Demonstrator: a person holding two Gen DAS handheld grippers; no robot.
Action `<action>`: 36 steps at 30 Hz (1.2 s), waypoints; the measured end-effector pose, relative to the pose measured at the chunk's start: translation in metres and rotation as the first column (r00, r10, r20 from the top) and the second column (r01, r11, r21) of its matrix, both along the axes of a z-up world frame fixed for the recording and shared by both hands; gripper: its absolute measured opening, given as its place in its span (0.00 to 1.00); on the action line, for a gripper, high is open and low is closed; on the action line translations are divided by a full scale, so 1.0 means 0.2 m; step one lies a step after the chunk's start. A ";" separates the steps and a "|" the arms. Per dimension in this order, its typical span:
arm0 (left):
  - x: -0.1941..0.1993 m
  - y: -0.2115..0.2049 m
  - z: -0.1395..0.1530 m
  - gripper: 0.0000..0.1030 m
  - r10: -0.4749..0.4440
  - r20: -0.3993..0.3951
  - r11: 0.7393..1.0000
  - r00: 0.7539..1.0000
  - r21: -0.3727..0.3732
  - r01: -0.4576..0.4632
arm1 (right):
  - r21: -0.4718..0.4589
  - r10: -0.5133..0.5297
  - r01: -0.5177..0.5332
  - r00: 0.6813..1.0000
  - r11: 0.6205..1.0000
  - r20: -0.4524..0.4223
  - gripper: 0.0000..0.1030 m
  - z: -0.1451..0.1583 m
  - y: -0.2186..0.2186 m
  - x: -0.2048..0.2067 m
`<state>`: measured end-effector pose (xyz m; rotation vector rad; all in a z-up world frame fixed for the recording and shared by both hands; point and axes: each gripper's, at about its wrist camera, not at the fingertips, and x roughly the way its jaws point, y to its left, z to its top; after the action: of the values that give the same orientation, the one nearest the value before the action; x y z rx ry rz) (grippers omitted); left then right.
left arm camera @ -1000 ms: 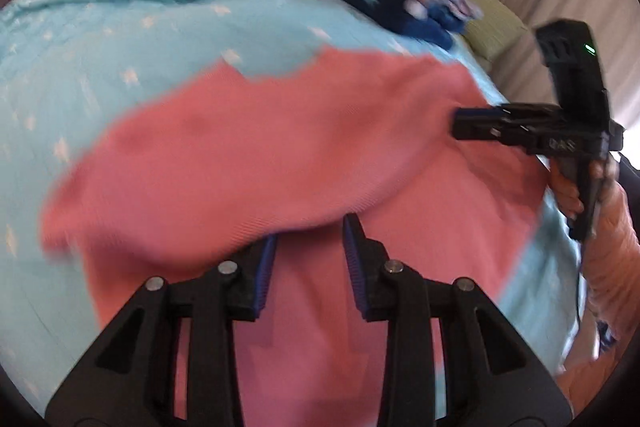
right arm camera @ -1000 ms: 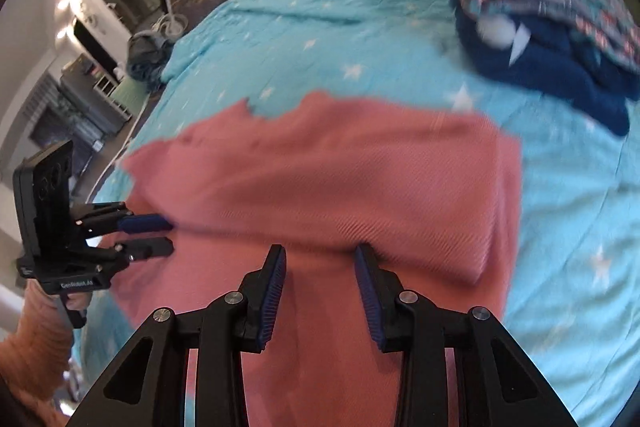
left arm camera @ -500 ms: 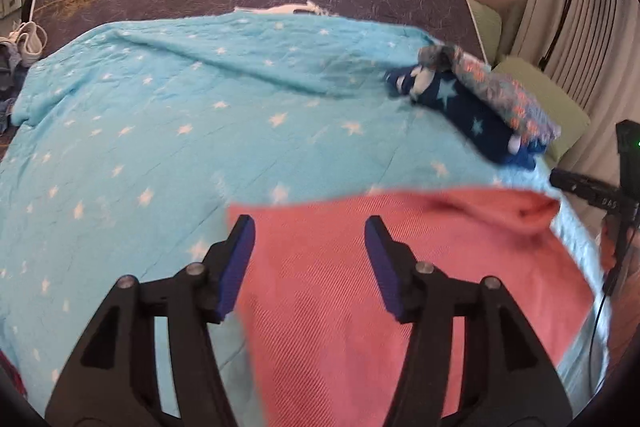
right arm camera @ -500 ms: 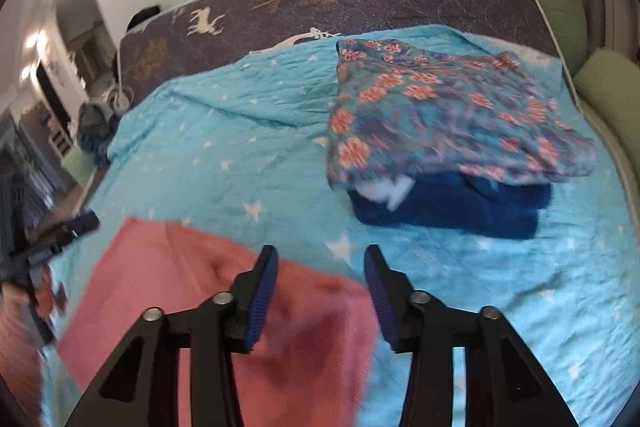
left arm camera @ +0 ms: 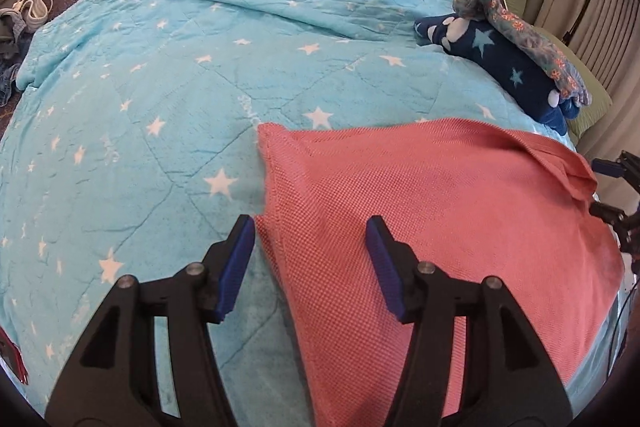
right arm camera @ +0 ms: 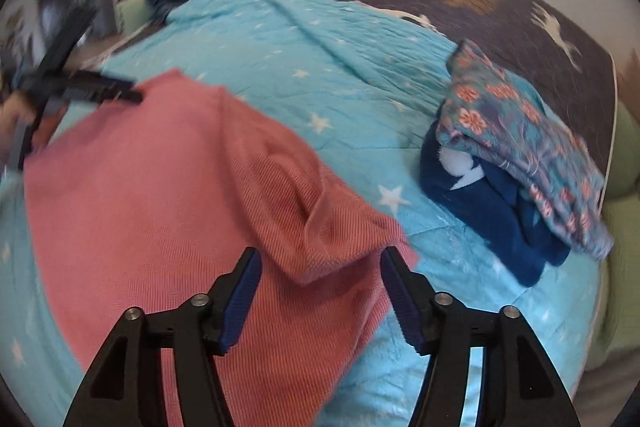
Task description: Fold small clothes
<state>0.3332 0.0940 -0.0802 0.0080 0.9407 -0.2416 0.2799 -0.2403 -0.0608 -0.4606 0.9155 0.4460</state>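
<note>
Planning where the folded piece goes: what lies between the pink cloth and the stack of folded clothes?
Only bare star-print blue quilt, seen in the right wrist view, separates the pink cloth from the stack of folded clothes.

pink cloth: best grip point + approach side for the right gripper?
Probably the raised, puckered corner of the pink cloth, just ahead of the open right gripper. It stands off the blue star blanket, so a finger can slide under. Come in low from the near right edge.
</note>
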 end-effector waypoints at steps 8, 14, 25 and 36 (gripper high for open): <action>0.07 -0.01 -0.04 0.59 0.018 0.012 1.000 1.000 0.012 -0.018 | -0.163 -0.045 0.063 0.993 0.985 0.111 0.70 -0.11 0.04 0.14; 0.06 0.06 -0.02 0.59 0.062 0.021 0.998 0.998 -0.004 -0.062 | 0.240 -0.576 0.607 0.795 0.758 -0.191 0.70 -0.13 -0.46 0.47; -0.57 0.20 0.11 0.65 0.061 0.028 0.982 0.998 -0.182 -0.055 | 0.476 -0.395 0.514 0.857 0.714 -0.331 0.70 0.00 -0.66 -0.35; -0.88 0.15 0.03 0.65 0.126 -0.003 0.967 0.992 -0.223 -0.124 | 0.579 -0.311 0.566 0.818 0.587 -0.484 0.70 -0.13 -0.54 -0.68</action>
<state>0.1574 0.1244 -0.0733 -0.2563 0.8953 -0.2291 0.1444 -0.3487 -0.0872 0.5878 1.0645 0.3725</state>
